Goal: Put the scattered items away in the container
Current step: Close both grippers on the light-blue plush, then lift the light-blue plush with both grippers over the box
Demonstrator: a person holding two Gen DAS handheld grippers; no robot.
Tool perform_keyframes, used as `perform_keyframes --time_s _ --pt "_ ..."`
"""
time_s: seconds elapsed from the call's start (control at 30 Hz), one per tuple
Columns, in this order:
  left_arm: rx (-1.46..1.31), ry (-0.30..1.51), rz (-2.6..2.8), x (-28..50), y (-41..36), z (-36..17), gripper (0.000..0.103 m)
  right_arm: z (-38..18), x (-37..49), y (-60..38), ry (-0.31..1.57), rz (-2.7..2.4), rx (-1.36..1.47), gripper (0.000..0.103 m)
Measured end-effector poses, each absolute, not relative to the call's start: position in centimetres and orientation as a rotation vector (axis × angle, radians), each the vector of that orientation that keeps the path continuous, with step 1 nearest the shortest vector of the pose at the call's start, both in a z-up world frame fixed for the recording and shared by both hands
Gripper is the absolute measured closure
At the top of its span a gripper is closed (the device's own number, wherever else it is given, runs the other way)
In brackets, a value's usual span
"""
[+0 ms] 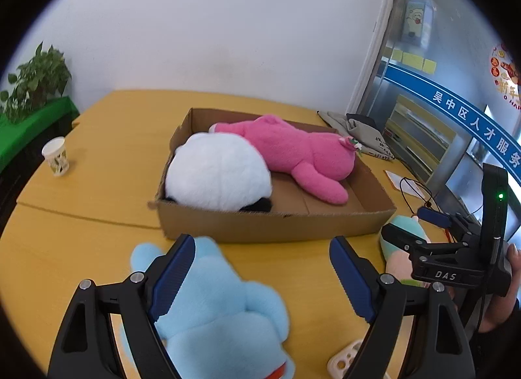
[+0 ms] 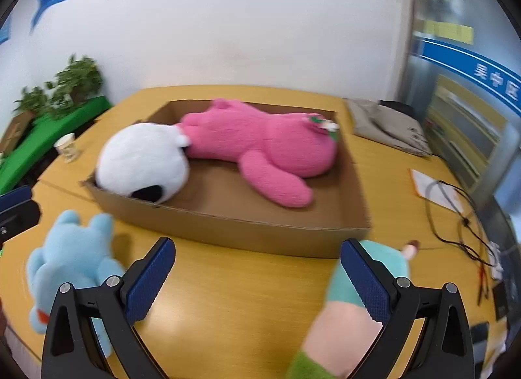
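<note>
A shallow cardboard box (image 1: 270,226) (image 2: 260,232) on the yellow table holds a white panda plush (image 1: 218,174) (image 2: 143,161) and a pink plush (image 1: 302,154) (image 2: 260,147). A light blue plush (image 1: 224,314) (image 2: 71,261) lies in front of the box; my open left gripper (image 1: 260,281) hovers over it, its left finger against the plush. A teal, peach and green plush (image 2: 345,314) (image 1: 395,248) lies at the box's near right corner. My open right gripper (image 2: 257,281) hangs just over it, the plush under its right finger. The right gripper also shows in the left wrist view (image 1: 420,229).
A paper cup (image 1: 57,156) (image 2: 68,147) stands at the table's left. A grey folded bag (image 1: 361,131) (image 2: 387,128), a paper and black cables (image 2: 456,216) lie to the right. A white holed object (image 1: 345,359) lies near my left gripper. Plants on a green shelf (image 1: 35,86) stand at left.
</note>
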State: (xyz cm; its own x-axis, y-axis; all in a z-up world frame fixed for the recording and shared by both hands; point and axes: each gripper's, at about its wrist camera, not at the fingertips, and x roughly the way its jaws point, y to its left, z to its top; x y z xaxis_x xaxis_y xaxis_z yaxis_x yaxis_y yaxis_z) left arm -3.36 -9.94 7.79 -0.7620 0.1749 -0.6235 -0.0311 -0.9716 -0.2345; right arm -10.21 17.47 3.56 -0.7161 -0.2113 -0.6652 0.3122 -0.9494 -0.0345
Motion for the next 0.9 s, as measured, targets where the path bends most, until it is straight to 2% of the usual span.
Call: perform_keyframes --time_s 0.33,0.53,0.73,0.83,0.9 --pt "-1.218 -0.489 2.758 -1.1 -16.2 3.7 0.018 0.8 -6.5 8.9 0.164 -2.109 0.950 0.000" --pt "-1.335 -0.594 2.616 -3.5 -18.8 -0.4 0.018 -2.2 -4.1 3.9 0.140 -1.846 0.974 0.000" --pt "-1.348 -0.753 2.433 -5.6 -19.7 -3.7 0.018 -5.0 -3.4 0.0 0.241 -1.877 0.990 0.000" --pt "-1.353 -0.711 2.422 -5.9 -18.8 -4.2 0.018 -6.8 -3.8 -1.5 0.278 -1.897 1.031 0.000" --pt "-1.346 -0.702 2.417 -5.8 -18.6 -4.0 0.024 -7.6 -3.8 -1.8 0.278 -1.912 1.032 0.000"
